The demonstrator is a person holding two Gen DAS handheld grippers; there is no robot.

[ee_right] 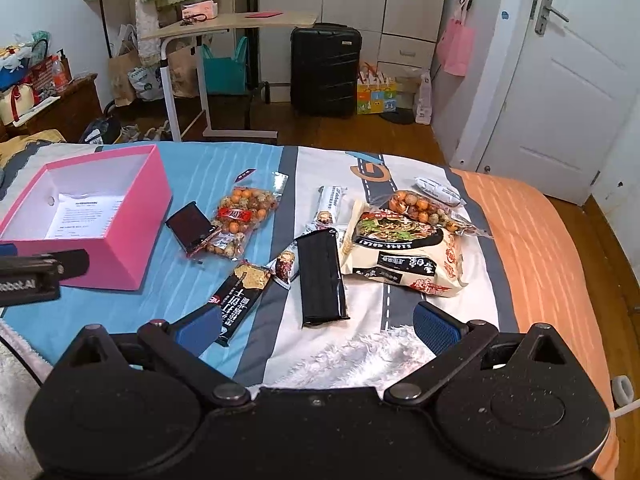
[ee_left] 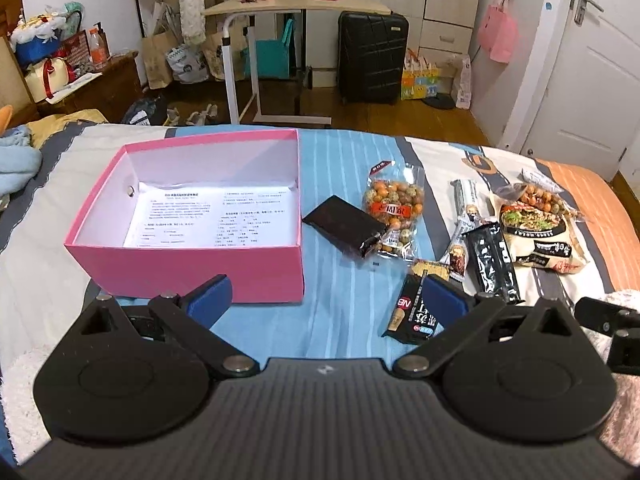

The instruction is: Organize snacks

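An open pink box [ee_left: 192, 268] with a printed sheet inside sits on the bed; it also shows at the left of the right wrist view [ee_right: 132, 240]. Snacks lie to its right: a bag of coated nuts [ee_left: 394, 204] [ee_right: 244, 216], a dark packet [ee_left: 344, 224] [ee_right: 190, 226], a black cracker pack [ee_left: 412, 312] [ee_right: 240, 296], a long black pack [ee_left: 496, 264] [ee_right: 322, 280] and a noodle bag [ee_left: 540, 236] [ee_right: 404, 256]. My left gripper [ee_left: 326, 300] is open and empty, near the box's front corner. My right gripper [ee_right: 316, 328] is open and empty, just short of the long black pack.
The bed cover [ee_left: 344, 160] has blue, white and orange stripes. On the floor beyond stand a rolling desk [ee_left: 296, 4], a black suitcase [ee_left: 372, 56] and several bags. A white door [ee_right: 568, 92] is at the right. The left gripper's body [ee_right: 36, 272] shows at the left edge.
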